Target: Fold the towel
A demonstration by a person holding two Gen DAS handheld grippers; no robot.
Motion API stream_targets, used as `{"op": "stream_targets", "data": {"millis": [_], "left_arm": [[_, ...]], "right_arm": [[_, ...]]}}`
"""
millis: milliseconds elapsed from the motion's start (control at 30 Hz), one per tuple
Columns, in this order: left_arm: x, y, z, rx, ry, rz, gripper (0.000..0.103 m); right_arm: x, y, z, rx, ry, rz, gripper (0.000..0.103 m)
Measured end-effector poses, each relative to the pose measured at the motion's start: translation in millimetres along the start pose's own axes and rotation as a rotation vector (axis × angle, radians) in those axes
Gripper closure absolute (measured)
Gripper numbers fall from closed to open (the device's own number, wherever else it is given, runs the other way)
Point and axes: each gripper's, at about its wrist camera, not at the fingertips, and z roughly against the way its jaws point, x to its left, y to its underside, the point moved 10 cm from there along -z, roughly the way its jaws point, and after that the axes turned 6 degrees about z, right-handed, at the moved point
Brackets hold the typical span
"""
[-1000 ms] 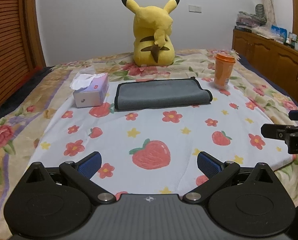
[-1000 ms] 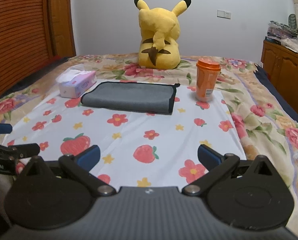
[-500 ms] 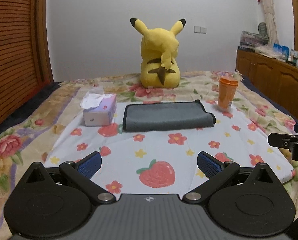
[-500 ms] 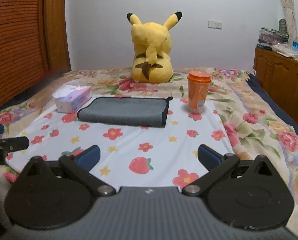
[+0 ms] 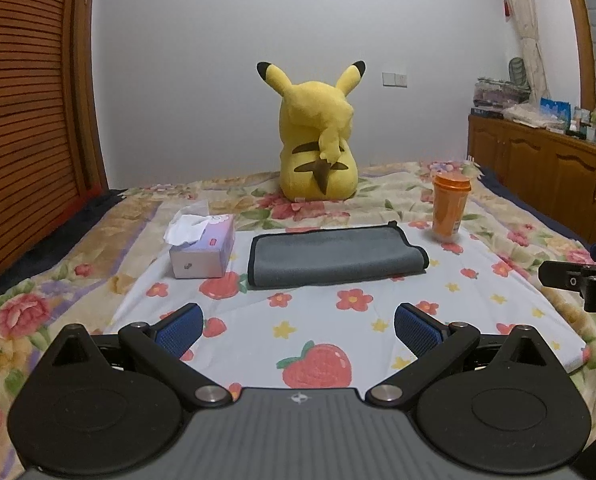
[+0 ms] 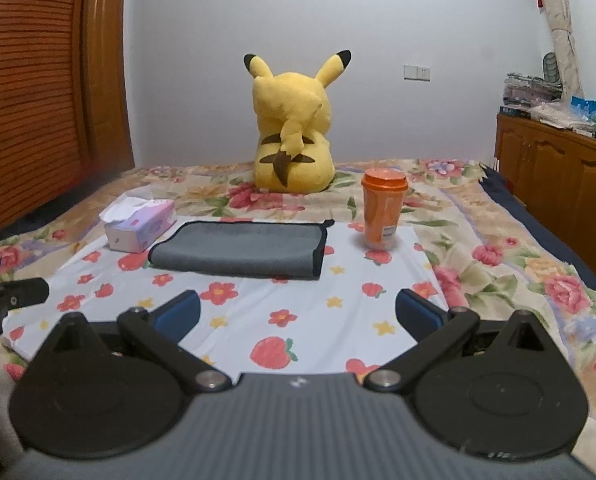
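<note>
A grey towel with black edging [image 5: 334, 255] lies folded flat on a white strawberry-print cloth [image 5: 338, 320] on the bed; it also shows in the right wrist view [image 6: 240, 249]. My left gripper [image 5: 298, 330] is open and empty, well short of the towel. My right gripper [image 6: 298, 316] is open and empty, also back from the towel. The right gripper's tip shows at the right edge of the left wrist view [image 5: 578, 280]. The left gripper's tip shows at the left edge of the right wrist view [image 6: 10, 296].
A tissue box [image 5: 203, 248] stands left of the towel. An orange lidded cup [image 5: 450, 208] stands to its right. A yellow plush toy [image 5: 318, 140] sits behind. A wooden cabinet [image 5: 558, 184] runs along the right, a slatted wooden panel [image 5: 26, 120] on the left.
Both grippers have drawn back and tilted up from the towel, so the towel sits farther away and lower in both views. Both stay open. The towel has not moved.
</note>
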Motion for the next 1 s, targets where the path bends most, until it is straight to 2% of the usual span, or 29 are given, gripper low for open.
{"op": "stream_targets", "data": {"millis": [700,1000], "left_arm": [[1,-13,12,-0.086,-0.007,-0.01,0.0],[1,-15,12,-0.092,-0.011,-0.014,0.0]], "right_arm": [[-10,-8,10,-0.067,0.037,-0.029,0.0],[-10,-9,13,-0.083,0.038,-0.022,0.0]]}}
